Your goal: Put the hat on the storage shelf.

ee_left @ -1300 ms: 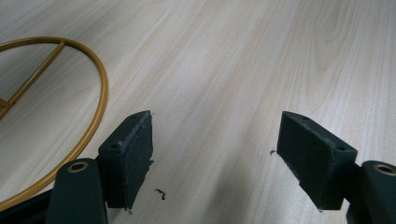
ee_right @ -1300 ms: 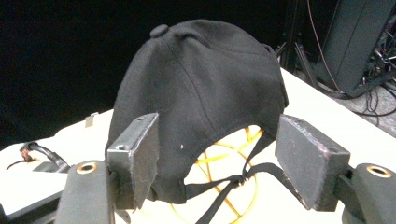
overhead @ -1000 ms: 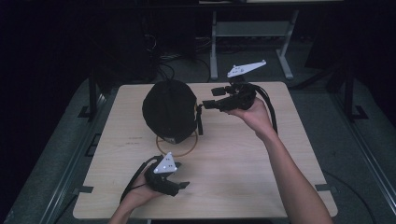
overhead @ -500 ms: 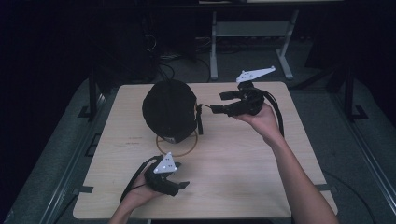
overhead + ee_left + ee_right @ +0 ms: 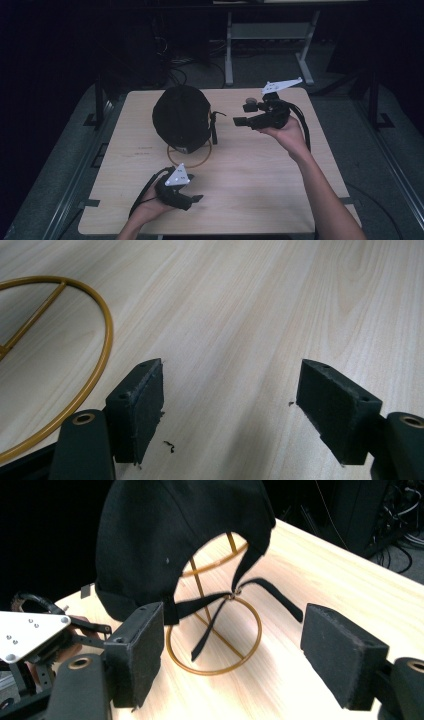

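While a black baseball cap sits on a gold wire hat stand near the far left part of the pale wooden surface, a person works from the near side with a hand-held gripper in each hand. From above, the right hand-held gripper hovers to the right of the cap, its jaws pointing left toward the cap's back strap and apart from it. Its own camera shows the two black jaws spread wide with nothing between them, aimed at the cap's rear opening, the dangling strap and the ring base of the stand; the jaws have just been opening a little further. Close to the near edge, the left hand-held gripper rests low over the surface, in front of the stand. Its jaws are also spread wide and hold nothing, with bare wood between them and the gold ring base just to their left.
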`<action>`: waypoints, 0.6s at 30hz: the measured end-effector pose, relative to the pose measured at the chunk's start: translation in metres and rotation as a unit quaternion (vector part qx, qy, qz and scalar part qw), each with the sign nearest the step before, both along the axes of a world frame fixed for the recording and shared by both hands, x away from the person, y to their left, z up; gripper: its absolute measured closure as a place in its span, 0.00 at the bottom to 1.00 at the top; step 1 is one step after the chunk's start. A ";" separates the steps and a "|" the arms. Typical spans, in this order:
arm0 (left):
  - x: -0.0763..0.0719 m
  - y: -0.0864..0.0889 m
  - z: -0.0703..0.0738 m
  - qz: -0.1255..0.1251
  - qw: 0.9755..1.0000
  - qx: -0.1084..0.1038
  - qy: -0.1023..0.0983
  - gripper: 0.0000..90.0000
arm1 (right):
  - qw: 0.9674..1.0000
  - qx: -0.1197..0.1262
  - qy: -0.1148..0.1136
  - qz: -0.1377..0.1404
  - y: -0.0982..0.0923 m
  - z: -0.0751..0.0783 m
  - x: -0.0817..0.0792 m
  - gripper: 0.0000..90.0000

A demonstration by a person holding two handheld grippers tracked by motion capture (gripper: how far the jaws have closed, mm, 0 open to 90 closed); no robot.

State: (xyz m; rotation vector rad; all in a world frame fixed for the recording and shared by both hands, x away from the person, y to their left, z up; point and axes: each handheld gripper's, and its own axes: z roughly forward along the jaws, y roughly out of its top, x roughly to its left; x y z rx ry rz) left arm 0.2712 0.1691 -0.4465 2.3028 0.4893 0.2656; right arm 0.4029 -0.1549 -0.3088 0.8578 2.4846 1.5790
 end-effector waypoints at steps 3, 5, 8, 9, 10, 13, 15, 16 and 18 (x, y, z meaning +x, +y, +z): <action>0.001 0.000 -0.001 -0.001 1.000 0.002 0.000 0.30 | 1.000 -0.002 0.006 -0.006 -0.006 -0.007 -0.001 0.27; 0.001 0.000 -0.001 -0.002 1.000 0.004 -0.001 0.30 | 1.000 0.000 0.007 -0.007 -0.007 -0.008 -0.001 0.27; 0.000 0.000 -0.001 -0.002 1.000 0.004 0.001 0.30 | 1.000 -0.001 0.008 -0.009 -0.011 -0.012 -0.003 0.27; 0.001 0.000 -0.001 -0.002 1.000 0.005 0.000 0.30 | 1.000 -0.002 0.010 -0.010 -0.013 -0.014 -0.004 0.27; 0.000 0.000 -0.001 0.000 1.000 0.001 0.001 0.30 | 1.000 -0.004 0.012 -0.010 -0.013 -0.015 -0.005 0.27; -0.001 0.000 0.000 0.000 1.000 0.000 -0.002 0.30 | 1.000 -0.005 0.013 -0.012 -0.018 -0.018 -0.007 0.26; -0.001 -0.001 0.000 0.001 1.000 0.000 -0.001 0.30 | 1.000 -0.004 0.014 -0.013 -0.020 -0.020 -0.008 0.26; -0.001 -0.001 0.000 0.002 1.000 -0.001 -0.001 0.30 | 1.000 -0.005 0.014 -0.014 -0.022 -0.021 -0.011 0.26; -0.001 -0.001 0.000 0.001 1.000 0.000 0.000 0.30 | 1.000 -0.007 0.015 -0.014 -0.024 -0.023 -0.013 0.26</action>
